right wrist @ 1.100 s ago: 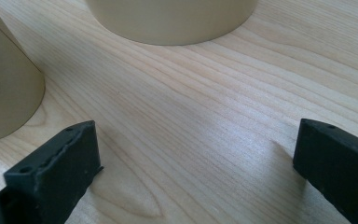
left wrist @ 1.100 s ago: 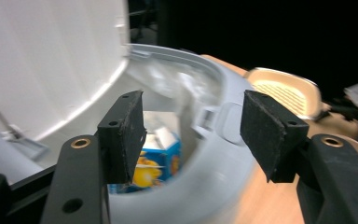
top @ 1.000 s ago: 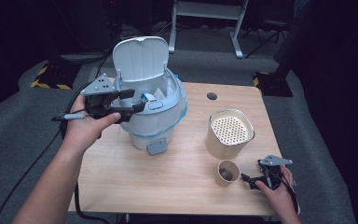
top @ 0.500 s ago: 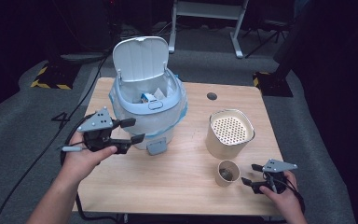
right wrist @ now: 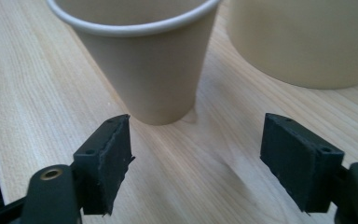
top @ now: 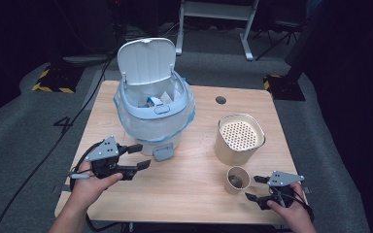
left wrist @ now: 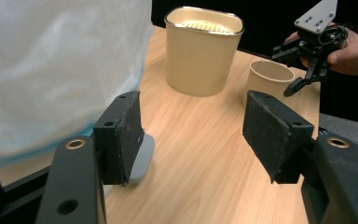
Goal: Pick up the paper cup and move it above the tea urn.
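Nearest me, the right tongs (top: 251, 188) sit low on the near right of the counter (top: 189, 199). They have just been closing partway but stand apart with nothing between them. The paper cup (top: 237, 179) is upright just ahead of their tips, not yet inside the gap. I'd call this the approach to grasp the cup. Next I need to slide forward until the pads straddle the wall, then squeeze gently so it doesn't crumple. On the near left, the left tongs (top: 144, 156) hang apart and empty, just beside the grey pedal (top: 162, 154). Farther back stands the beige canister (top: 240, 138). Beyond it is the bin (top: 145, 131), lid (top: 145, 60) up, probably the cup's destination.
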`<state>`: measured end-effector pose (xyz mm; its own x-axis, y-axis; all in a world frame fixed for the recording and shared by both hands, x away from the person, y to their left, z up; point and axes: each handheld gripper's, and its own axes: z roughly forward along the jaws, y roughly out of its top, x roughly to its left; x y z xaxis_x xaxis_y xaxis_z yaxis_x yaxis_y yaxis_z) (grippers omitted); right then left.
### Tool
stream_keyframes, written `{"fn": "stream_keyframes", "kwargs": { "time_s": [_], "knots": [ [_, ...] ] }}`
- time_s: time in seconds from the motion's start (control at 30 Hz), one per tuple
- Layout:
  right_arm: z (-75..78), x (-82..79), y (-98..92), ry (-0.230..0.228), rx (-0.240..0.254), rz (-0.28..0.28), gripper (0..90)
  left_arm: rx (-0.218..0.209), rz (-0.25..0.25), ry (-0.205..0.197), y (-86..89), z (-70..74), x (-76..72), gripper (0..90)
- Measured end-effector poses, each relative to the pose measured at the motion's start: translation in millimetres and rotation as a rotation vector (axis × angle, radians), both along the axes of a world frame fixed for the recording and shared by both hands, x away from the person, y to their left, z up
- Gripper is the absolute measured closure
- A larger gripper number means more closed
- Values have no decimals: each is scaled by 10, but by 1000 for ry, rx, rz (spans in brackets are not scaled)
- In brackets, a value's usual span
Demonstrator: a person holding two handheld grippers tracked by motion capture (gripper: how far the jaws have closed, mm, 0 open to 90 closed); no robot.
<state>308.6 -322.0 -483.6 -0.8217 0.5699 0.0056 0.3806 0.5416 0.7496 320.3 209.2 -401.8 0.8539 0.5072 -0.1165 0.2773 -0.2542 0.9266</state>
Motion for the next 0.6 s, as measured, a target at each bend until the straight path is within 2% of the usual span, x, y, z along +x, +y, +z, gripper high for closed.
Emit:
{"fn": "stream_keyframes", "kwargs": {
  "time_s": [0.1, 0.3, 0.43, 0.6],
  "knots": [
    [-9, -5, 48, 1, 6, 16, 231, 40, -1, 21, 38, -139, 16, 382],
    [-1, -10, 117, -16, 38, 30, 201, 89, -2, 66, 55, -350, 55, 382],
    [-14, -5, 177, -20, 65, 34, 183, 87, -4, 107, 42, -490, 76, 378],
    [-43, 8, 257, -31, 98, 34, 182, 132, 11, 128, 31, -636, 119, 371]
  ]
}}
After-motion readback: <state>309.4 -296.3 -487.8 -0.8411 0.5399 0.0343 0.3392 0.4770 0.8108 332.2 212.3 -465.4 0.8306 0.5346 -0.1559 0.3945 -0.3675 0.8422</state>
